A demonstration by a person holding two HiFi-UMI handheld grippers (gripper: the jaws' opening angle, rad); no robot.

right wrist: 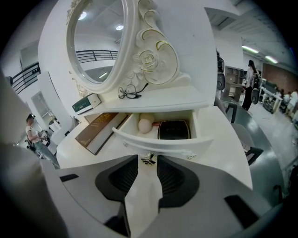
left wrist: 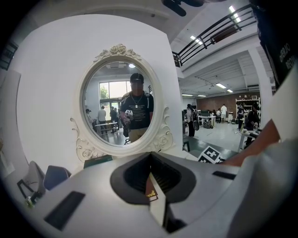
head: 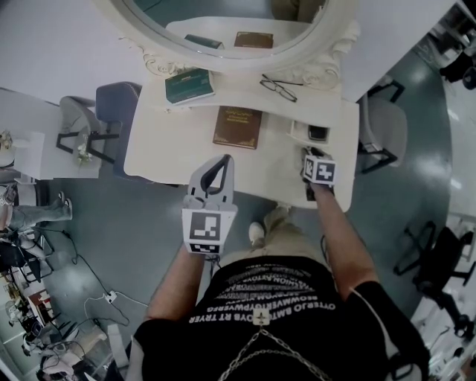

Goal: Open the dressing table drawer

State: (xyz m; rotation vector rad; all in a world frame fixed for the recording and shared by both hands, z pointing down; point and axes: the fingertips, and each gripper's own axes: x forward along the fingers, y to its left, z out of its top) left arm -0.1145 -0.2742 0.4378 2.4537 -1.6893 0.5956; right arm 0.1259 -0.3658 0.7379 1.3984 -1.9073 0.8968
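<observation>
1. Standing at the white table (head: 167, 152), a person holds a claw in each hand before an oval mirror (head: 223, 22).
2. At the table's right end, under the shelf, the drawer (right wrist: 160, 145) stands open.
3. Inside it a dark box (right wrist: 174, 129) and a pale round thing (right wrist: 145, 124) lie side by side.
4. Aimed steeply down at the drawer front, the right claw (right wrist: 148, 161) has its jaws a little apart, with the small metal knob (right wrist: 148, 159) between their tips. As far as I can make out, the pads do not press on it.
5. Off to its left, the left claw (head: 224, 159) hangs over the table's front edge, its tips together with nothing in them.
6. It points toward a brown book (head: 237, 127) lying flat on the tabletop.
7. On the shelf below the mirror lie a green book (head: 189, 85) at the left and glasses (head: 278, 88) at the right.
</observation>
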